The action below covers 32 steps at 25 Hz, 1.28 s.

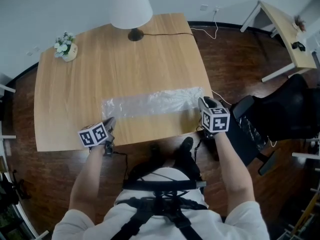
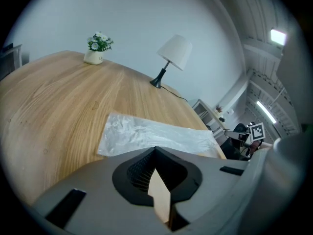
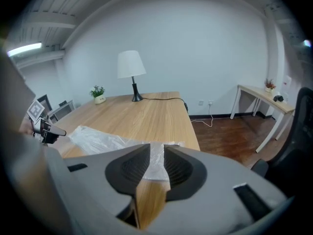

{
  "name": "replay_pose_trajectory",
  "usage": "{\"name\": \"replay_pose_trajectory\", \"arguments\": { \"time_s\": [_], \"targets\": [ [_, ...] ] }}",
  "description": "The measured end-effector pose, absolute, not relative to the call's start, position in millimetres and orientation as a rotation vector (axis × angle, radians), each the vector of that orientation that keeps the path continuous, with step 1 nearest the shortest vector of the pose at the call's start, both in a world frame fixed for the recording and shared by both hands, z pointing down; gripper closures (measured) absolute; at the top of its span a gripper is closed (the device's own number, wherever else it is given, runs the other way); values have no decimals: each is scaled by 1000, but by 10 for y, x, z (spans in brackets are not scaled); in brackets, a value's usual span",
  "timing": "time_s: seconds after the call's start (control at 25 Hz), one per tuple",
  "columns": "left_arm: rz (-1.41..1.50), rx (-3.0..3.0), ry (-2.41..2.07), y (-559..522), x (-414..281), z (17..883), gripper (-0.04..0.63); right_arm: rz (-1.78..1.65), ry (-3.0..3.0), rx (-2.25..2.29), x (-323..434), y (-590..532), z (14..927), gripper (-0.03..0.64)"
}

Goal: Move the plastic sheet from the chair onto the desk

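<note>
The clear plastic sheet [image 1: 150, 103] lies flat across the near part of the wooden desk [image 1: 125, 59]. In the left gripper view the sheet [image 2: 146, 133] spreads just beyond my jaws. My left gripper [image 1: 110, 122] sits at the desk's front left edge, off the sheet's left end, its jaws [image 2: 155, 152] shut on nothing. My right gripper [image 1: 205, 104] is at the sheet's right end. Its jaws [image 3: 156, 148] stand a little apart, with the sheet's edge [image 3: 157, 163] showing in the gap and the pads not pressing on it. The black chair [image 1: 280, 114] stands to my right.
A white lamp [image 1: 131, 6] and a small flower pot [image 1: 66, 46] stand at the desk's far side, with a cable [image 1: 172, 33] running from the lamp. A second desk [image 1: 287, 29] is at the far right. My legs are at the desk's front edge.
</note>
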<state>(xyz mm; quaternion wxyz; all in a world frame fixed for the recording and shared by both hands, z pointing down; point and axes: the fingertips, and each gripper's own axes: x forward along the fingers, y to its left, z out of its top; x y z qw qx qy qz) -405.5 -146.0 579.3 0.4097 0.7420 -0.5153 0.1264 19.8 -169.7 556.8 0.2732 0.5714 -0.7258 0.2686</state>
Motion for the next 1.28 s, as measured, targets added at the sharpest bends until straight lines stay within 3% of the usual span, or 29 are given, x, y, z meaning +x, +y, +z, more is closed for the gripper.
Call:
{"name": "replay_pose_trajectory", "arguments": {
  "time_s": [0.4,1.16,1.28],
  "targets": [
    [358,1967,-1278,-1228,-3627,5524,591,695,-1934,1576,211,-1407,5371,523],
    [335,2126,-1121,-906,-3061,4915,591,724,-2058,1468,-564,-982,5011,540],
    [335,2152,-1087,-844,-2970,4840,591,693,-2067,1461,-630,-977,4928,575]
  ]
}}
